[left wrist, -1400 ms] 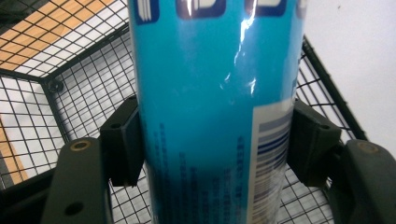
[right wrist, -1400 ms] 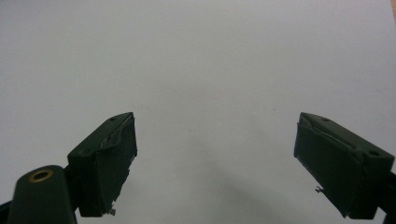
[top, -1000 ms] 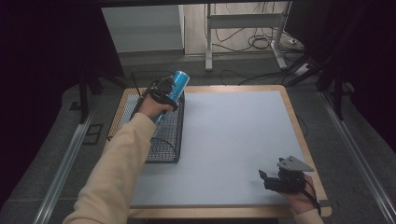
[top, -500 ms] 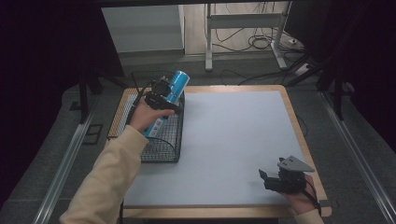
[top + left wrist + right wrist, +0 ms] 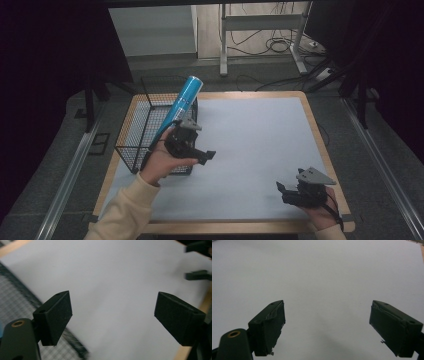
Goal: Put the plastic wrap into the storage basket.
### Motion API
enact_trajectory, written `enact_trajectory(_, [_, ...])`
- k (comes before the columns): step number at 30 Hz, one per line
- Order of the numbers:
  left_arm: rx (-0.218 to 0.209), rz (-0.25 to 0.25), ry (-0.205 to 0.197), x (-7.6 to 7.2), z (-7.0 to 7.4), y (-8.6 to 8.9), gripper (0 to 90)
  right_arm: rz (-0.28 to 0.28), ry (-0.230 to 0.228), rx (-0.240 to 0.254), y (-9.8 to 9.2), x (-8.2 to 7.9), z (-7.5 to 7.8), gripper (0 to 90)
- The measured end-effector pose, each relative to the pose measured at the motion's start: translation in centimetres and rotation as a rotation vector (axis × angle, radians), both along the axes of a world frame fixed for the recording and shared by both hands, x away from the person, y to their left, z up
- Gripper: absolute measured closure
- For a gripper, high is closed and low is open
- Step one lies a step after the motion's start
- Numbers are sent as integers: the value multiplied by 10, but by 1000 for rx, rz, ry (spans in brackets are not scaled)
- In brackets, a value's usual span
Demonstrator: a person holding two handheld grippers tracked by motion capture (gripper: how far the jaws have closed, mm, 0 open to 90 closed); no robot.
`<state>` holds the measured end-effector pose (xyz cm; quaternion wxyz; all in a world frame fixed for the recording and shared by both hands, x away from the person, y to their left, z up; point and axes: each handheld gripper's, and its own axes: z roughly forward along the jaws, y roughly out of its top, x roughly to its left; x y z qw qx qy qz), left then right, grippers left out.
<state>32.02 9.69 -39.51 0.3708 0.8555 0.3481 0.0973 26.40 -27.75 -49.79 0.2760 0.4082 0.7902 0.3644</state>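
Observation:
A blue cylindrical can (image 5: 183,98) leans in the black wire basket (image 5: 134,131) at the table's left, its top poking out over the far right rim. My left gripper (image 5: 204,153) hovers just right of the basket's near corner, open and holding nothing. In the left gripper view the left gripper (image 5: 112,305) stands wide open over the white surface, with the basket mesh (image 5: 15,300) at the left. My right gripper (image 5: 282,194) rests near the front right of the table. It is open in the right gripper view (image 5: 327,312), with only white tabletop between its fingers.
The white table top (image 5: 250,140) has a wooden border (image 5: 320,135). The right gripper's jaws appear far off at the upper right of the left gripper view. Metal rails run along both sides of the table; a stand and cables lie on the floor beyond.
My left gripper has let go of the blue can, which now leans in the basket. It has drawn back toward the person and to the right. The right gripper has stayed put.

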Motion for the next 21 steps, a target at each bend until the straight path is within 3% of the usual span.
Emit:
enact_trajectory(8, [-16, -40, 13, -27, -28, -8, 150, 2, 6, -5, 2, 0, -2, 135])
enact_trajectory(16, [-27, -26, 5, -28, -31, -2, 152, 4, -12, -6, 2, 0, -2, 135])
enact_trajectory(21, [-33, -3, -4, -28, -34, 2, 152, 16, -33, 30, 6, 0, 2, 135])
